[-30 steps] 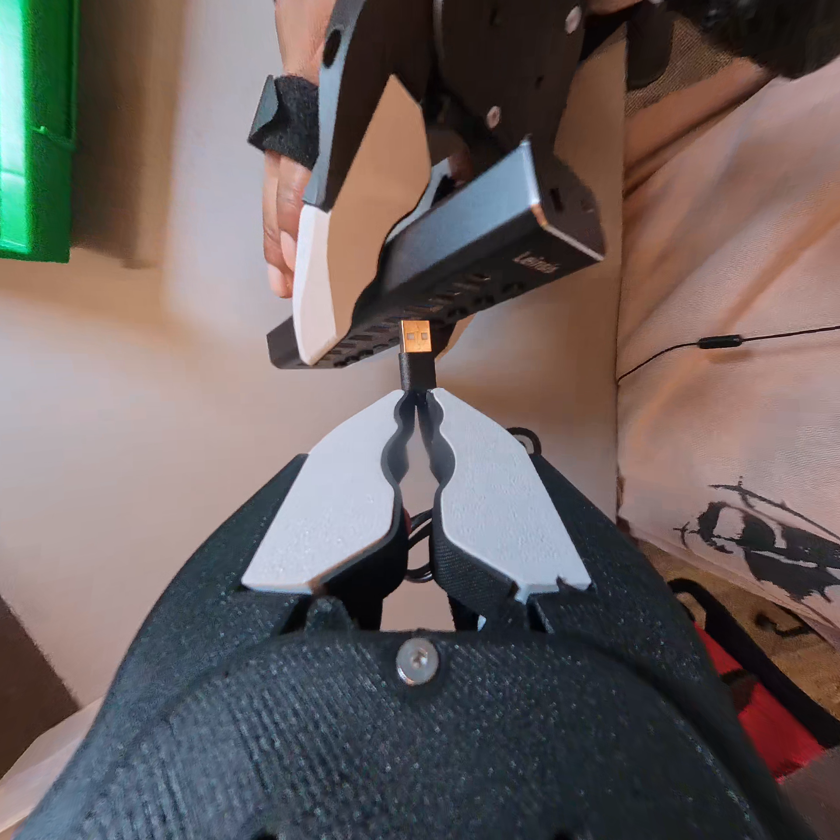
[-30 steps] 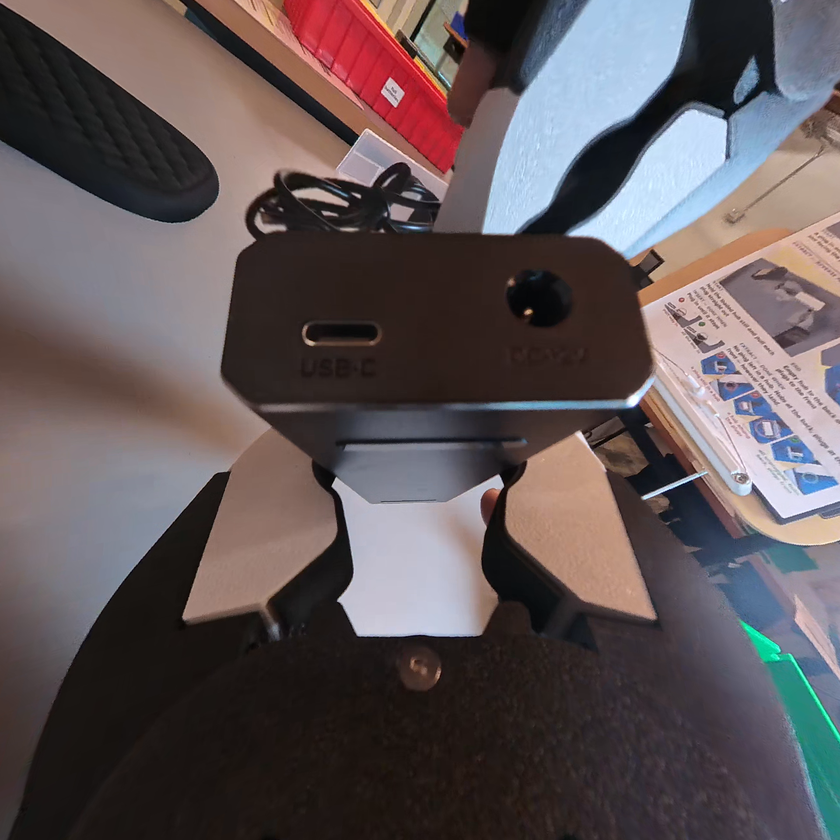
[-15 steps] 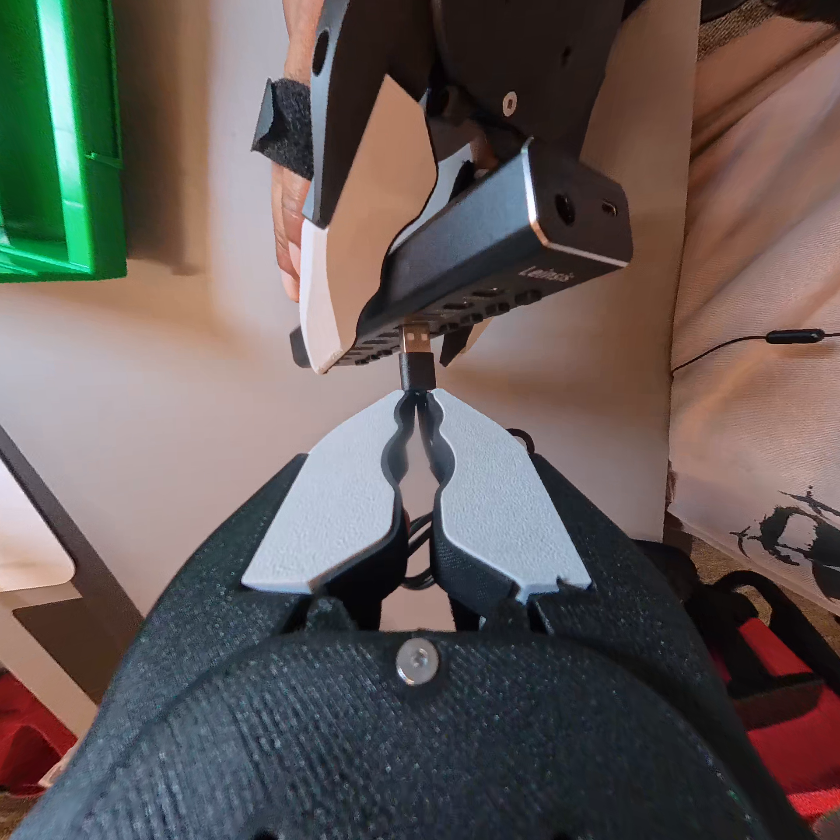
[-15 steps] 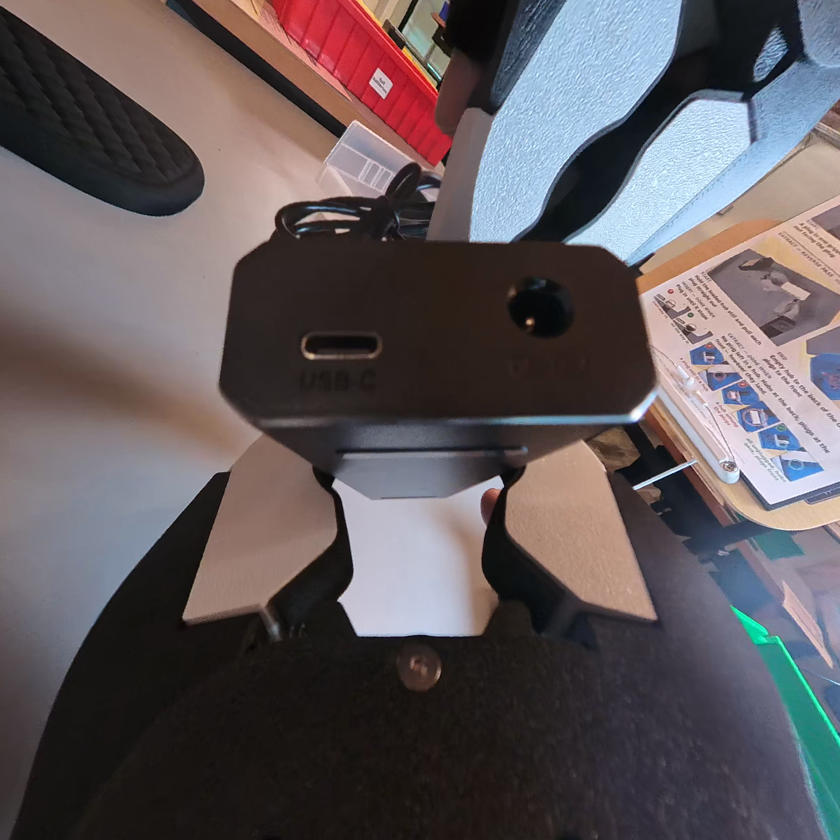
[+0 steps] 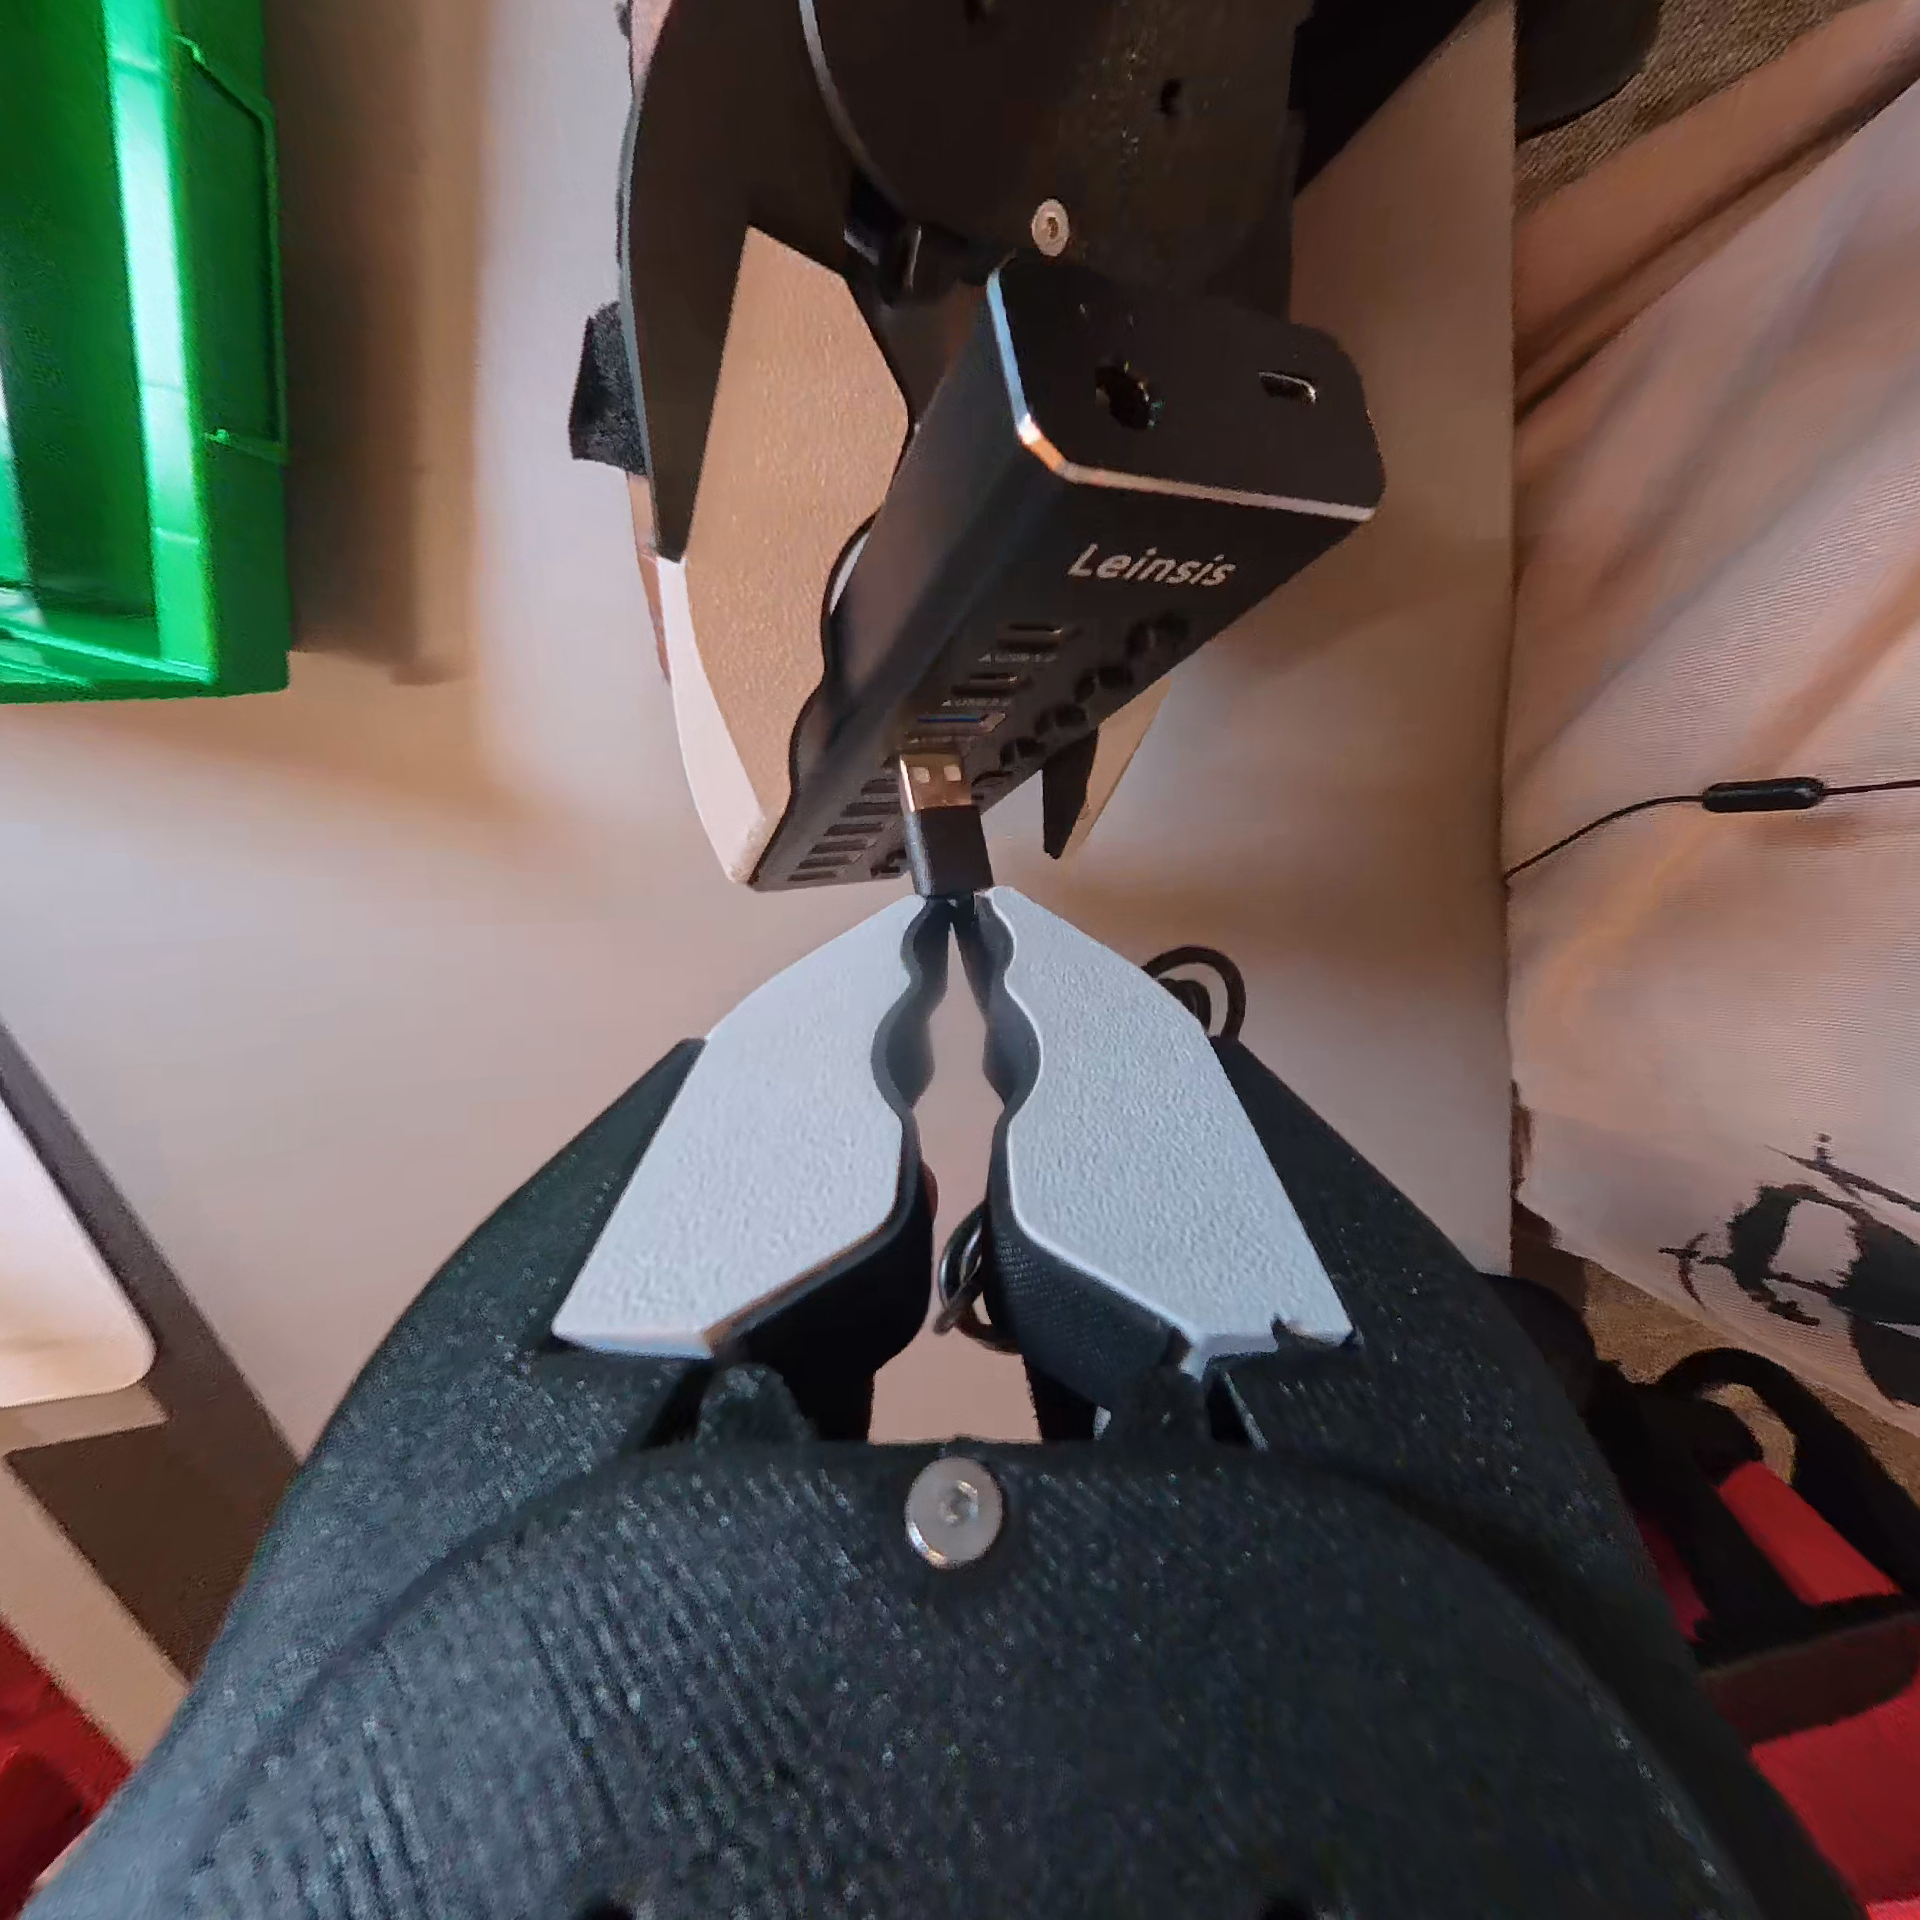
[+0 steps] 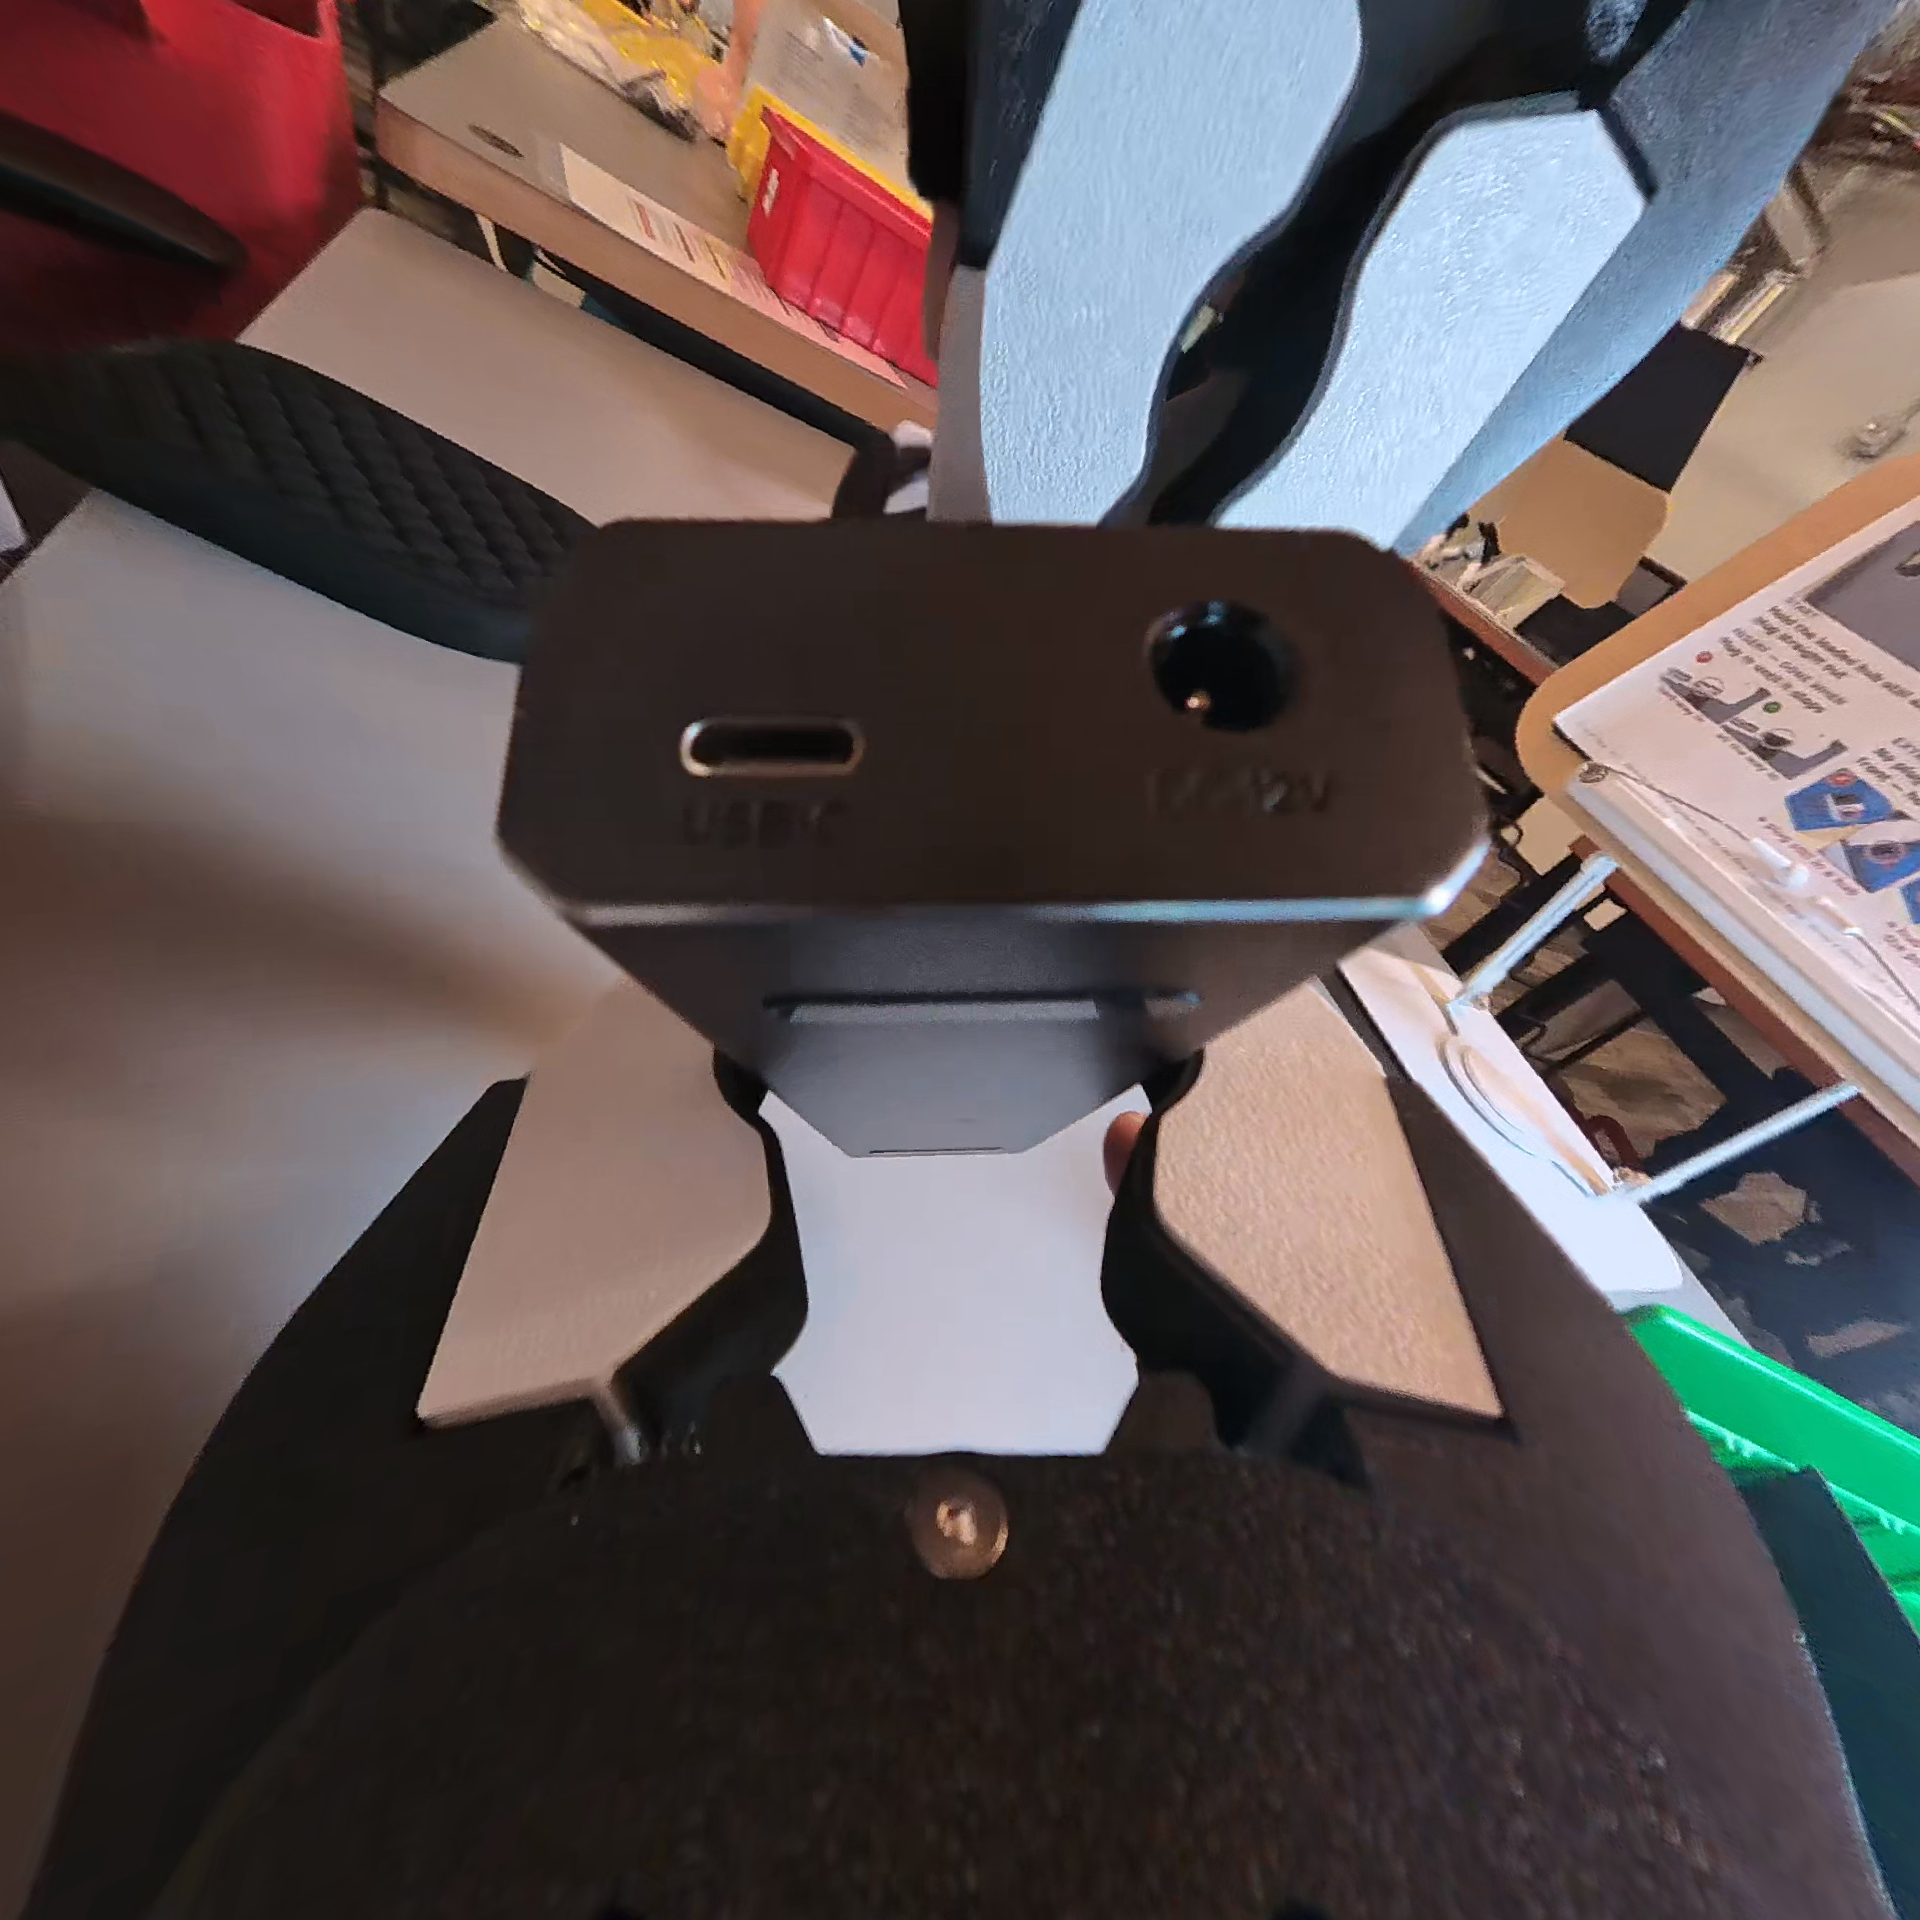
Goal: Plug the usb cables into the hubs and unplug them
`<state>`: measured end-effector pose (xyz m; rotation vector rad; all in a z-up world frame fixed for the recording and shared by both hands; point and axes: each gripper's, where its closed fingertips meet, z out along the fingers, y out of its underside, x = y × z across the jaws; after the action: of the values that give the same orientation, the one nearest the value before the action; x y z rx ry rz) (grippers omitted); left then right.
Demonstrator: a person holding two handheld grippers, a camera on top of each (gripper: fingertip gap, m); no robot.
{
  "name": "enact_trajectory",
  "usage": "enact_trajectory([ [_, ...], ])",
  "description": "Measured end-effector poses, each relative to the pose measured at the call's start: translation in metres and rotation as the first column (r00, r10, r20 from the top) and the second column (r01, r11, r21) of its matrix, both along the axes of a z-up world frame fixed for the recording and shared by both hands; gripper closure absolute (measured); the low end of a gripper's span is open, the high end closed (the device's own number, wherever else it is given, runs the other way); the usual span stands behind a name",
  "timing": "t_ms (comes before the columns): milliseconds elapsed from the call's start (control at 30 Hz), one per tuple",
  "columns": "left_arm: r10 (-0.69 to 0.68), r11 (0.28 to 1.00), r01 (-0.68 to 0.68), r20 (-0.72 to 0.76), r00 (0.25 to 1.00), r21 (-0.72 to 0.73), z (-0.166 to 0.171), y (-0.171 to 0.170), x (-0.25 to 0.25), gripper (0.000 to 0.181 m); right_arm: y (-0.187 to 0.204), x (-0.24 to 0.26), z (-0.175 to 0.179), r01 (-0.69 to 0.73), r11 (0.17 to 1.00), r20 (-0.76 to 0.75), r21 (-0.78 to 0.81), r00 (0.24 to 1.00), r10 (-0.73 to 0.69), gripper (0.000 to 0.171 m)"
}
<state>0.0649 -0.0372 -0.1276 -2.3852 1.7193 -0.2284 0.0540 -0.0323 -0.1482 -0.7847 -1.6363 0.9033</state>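
— Left hand-held gripper (image 5: 951, 902), what does it do at this moment?

— It is clenched on the black USB cable plug with a gold metal tip (image 5: 940, 821). Its two pale grey fingers (image 5: 769, 1153) meet at the tips, and the plug stands out just ahead of them, a little tilted.

— And where is this plug against the hub?

— The gold tip is at the port row on the long side of the dark grey metal rectangular USB hub (image 5: 1081, 582), directly in front of the left hand-held gripper. It touches the hub face there, but much of the metal tip is outside, so I cannot tell if it has entered a port.

— Who holds the hub?

— The right hand-held gripper (image 6: 951, 1049) grasps it. In the right wrist view the hub (image 6: 977, 748) sits between its fingers and its end face, with one oval port and one round socket, looks back at the camera. The left hand-held gripper (image 6: 1278, 343) shows just beyond the hub.

— What lies around them?

— A bright green plastic bin (image 5: 135, 353) is far to the left of the left hand-held gripper, over the pale bench (image 5: 343, 935). A thin black cable loop (image 5: 961, 1288) hangs under the left fingers.
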Motion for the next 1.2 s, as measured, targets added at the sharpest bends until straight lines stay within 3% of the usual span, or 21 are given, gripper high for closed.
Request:
enact_trajectory([
  [467, 0.02, 1.0, -0.021, 0.064, 0.998, 0.005, -0.005, -0.009, 0.005, 0.177, -0.013, -0.002, -0.006, -0.01, 1.0, 0.067, 0.002, 0.998, 0.01, 0.1],
  [667, -0.008, 1.0, 0.008, 0.011, 1.0, 0.007, -0.013, -0.009, 0.001, 0.177, -0.012, -0.005, -0.015, 0.014, 1.0, 0.127, 0.02, 0.992, -0.016, 0.101],
  [833, -0.001, 0.991, -0.017, 0.136, 0.991, 0.135, 0.004, 0.009, 0.0, 0.175, 0.001, -0.004, 0.002, 0.014, 0.995, 0.075, -0.094, 0.997, -0.007, 0.101],
  [867, 0.007, 0.982, -0.041, 0.187, 0.982, 0.182, 0.012, 0.015, -0.001, 0.167, 0.004, -0.003, 0.006, 0.011, 0.993, 0.064, -0.117, 0.998, -0.004, 0.101],
  [967, 0.042, 0.924, -0.199, 0.432, 0.901, 0.326, 0.052, 0.034, -0.015, 0.162, 0.013, 0.006, 0.011, 0.003, 0.978, 0.037, -0.211, 0.999, 0.005, 0.101],
  [1067, 0.07, 0.775, -0.444, 0.638, 0.767, 0.449, 0.089, 0.047, -0.066, 0.162, 0.023, 0.011, 0.022, -0.005, 0.951, -0.007, -0.309, 1.0, 0.003, 0.101],
  [1133, 0.115, 0.666, -0.579, 0.703, 0.702, 0.47, 0.096, 0.047, -0.119, 0.161, 0.029, 0.014, 0.033, -0.019, 0.925, -0.049, -0.38, 0.999, 0.001, 0.101],
  [1200, 0.215, 0.6, -0.69, 0.749, 0.627, 0.406, 0.088, 0.041, -0.176, 0.16, 0.035, 0.019, 0.041, -0.032, 0.894, -0.086, -0.447, 0.996, -0.008, 0.101],
])
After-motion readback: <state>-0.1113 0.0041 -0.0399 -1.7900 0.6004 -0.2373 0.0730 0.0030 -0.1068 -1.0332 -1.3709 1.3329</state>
